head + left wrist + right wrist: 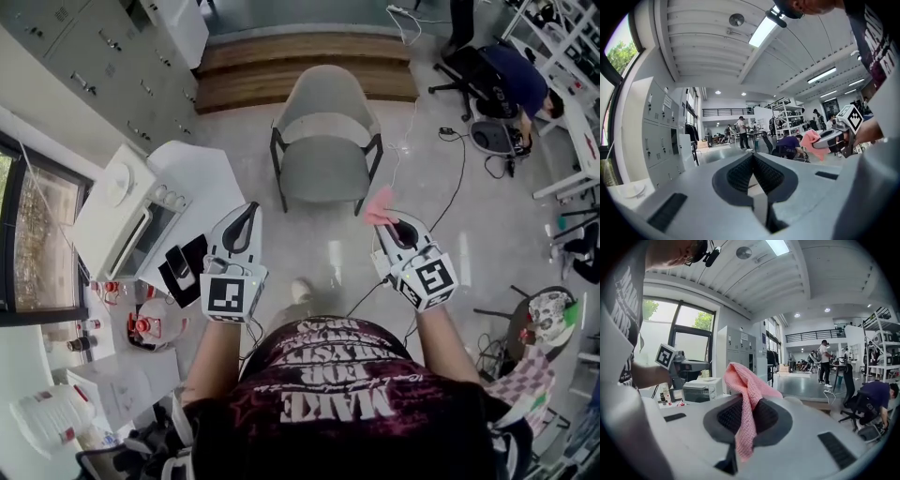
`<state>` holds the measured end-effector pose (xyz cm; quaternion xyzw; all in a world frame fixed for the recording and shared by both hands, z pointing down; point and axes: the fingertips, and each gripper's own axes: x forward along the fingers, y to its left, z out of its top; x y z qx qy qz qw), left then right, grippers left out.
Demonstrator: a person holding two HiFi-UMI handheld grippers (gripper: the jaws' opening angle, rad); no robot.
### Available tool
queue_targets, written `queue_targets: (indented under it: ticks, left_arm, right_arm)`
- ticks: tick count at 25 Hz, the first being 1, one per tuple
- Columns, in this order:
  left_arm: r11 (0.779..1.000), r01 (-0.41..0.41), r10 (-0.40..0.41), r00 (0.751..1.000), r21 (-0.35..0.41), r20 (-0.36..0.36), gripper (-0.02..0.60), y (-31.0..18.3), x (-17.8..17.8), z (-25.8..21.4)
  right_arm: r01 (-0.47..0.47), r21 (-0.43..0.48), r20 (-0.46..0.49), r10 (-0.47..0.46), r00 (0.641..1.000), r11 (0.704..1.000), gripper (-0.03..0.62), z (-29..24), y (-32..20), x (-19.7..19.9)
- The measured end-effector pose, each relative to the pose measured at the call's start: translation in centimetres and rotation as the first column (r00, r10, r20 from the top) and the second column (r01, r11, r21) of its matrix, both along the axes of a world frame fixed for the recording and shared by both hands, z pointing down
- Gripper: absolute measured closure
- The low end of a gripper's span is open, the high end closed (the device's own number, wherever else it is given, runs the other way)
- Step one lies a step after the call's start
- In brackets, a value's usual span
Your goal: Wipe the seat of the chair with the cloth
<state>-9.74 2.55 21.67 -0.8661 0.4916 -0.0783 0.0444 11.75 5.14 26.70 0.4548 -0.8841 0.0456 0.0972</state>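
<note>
The grey chair (324,148) stands ahead of me on the pale floor, its seat (323,174) bare. My right gripper (394,223) is held up, shut on a pink cloth (380,206) whose free end pokes forward toward the chair's right front corner. In the right gripper view the pink cloth (745,404) is pinched between the dark pads and drapes over them. My left gripper (246,217) is level with the right one, shut with nothing in it; its pads (740,176) meet at the tips. From the left gripper view, the right gripper (833,138) and pink cloth (809,138) show.
A white table (192,192) at the left carries a toaster oven (127,211) and a phone (178,265). Wooden steps (305,67) lie behind the chair. Cables (455,187) trail on the floor at the right, where a crouched person (516,84) and an office chair (469,70) are.
</note>
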Motion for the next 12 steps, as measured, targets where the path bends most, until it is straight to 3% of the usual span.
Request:
queue_targets:
  ticks: [12]
  left_arm:
    - [0.997, -0.075, 0.074, 0.997, -0.012, -0.038, 0.578, -6.7, -2.5, 0.8]
  right_arm:
    - [-0.040, -0.018, 0.050, 0.041, 0.998, 0.999, 0.563, -0.7, -6.1, -4.6]
